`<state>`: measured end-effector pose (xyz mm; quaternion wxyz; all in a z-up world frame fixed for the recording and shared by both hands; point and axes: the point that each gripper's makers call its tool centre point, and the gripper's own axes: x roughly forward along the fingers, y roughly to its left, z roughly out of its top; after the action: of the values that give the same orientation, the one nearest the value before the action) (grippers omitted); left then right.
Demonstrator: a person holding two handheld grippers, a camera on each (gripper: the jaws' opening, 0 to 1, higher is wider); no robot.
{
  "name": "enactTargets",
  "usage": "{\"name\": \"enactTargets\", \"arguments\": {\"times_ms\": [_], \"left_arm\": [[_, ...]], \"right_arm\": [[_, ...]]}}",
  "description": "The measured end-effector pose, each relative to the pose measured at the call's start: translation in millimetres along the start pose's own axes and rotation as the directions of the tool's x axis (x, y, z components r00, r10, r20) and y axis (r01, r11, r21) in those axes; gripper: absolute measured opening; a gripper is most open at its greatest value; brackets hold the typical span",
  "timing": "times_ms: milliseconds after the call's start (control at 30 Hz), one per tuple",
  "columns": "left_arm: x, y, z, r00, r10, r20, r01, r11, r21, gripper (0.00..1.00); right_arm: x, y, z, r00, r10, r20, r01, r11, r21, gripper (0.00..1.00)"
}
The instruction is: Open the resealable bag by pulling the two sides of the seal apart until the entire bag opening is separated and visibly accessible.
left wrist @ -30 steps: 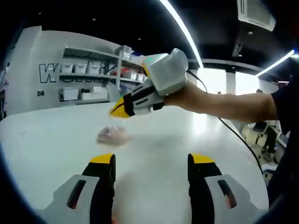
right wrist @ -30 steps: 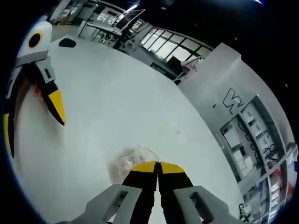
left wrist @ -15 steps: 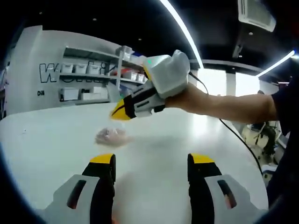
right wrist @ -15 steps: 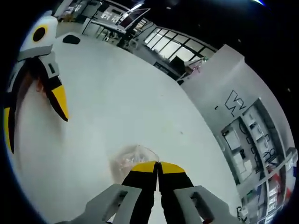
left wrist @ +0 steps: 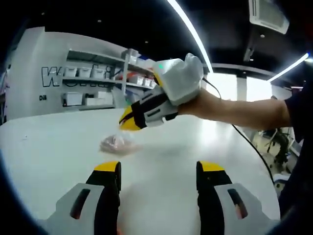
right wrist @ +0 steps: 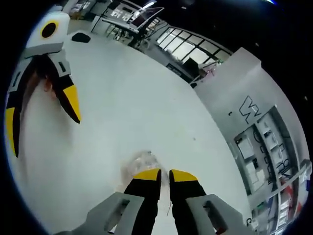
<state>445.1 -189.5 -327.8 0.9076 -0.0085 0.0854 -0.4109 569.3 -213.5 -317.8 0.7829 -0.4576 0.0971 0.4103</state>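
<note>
A small clear resealable bag (left wrist: 116, 143) with pinkish contents lies flat on the white table (left wrist: 58, 156). In the left gripper view my left gripper (left wrist: 159, 169) stands wide open, short of the bag, with nothing between its jaws. My right gripper (left wrist: 128, 121), held by a hand, comes in from the right and hovers just above and right of the bag. In the right gripper view my right gripper (right wrist: 165, 175) has a narrow gap between its yellow tips, and the bag (right wrist: 139, 160) lies just beyond them. My left gripper (right wrist: 41, 117) shows open at the left.
Shelves with white boxes (left wrist: 88, 73) line the wall behind the table. A cable (left wrist: 247, 142) trails from the right gripper over the table's right side. A small black object (right wrist: 80, 37) lies far off on the table, with desks and windows (right wrist: 181, 49) beyond.
My right gripper's jaws, pressed together before, have parted slightly. It has edged a little to the right of the bag. The left gripper and the bag have stayed put.
</note>
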Motion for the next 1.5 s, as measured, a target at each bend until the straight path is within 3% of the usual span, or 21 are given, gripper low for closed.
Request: {"name": "enactTargets", "arguments": {"times_ms": [300, 667, 1500], "left_arm": [[0.4, 0.4, -1.4, 1.000, 0.002, -0.005, -0.002, 1.000, 0.001, 0.62], [1.0, 0.7, -1.4, 1.000, 0.002, -0.005, -0.002, 1.000, 0.002, 0.62], [0.1, 0.3, -3.7, 1.000, 0.005, -0.011, -0.005, 1.000, 0.001, 0.62]], "right_arm": [[-12.7, 6.2, 4.7, 1.000, 0.003, 0.011, -0.003, 1.000, -0.004, 0.03], [-27.2, 17.9, -3.5, 1.000, 0.010, 0.003, -0.010, 1.000, -0.008, 0.03], [-37.8, 28.5, -10.1, 1.000, 0.011, 0.004, -0.011, 1.000, -0.001, 0.03]]}}
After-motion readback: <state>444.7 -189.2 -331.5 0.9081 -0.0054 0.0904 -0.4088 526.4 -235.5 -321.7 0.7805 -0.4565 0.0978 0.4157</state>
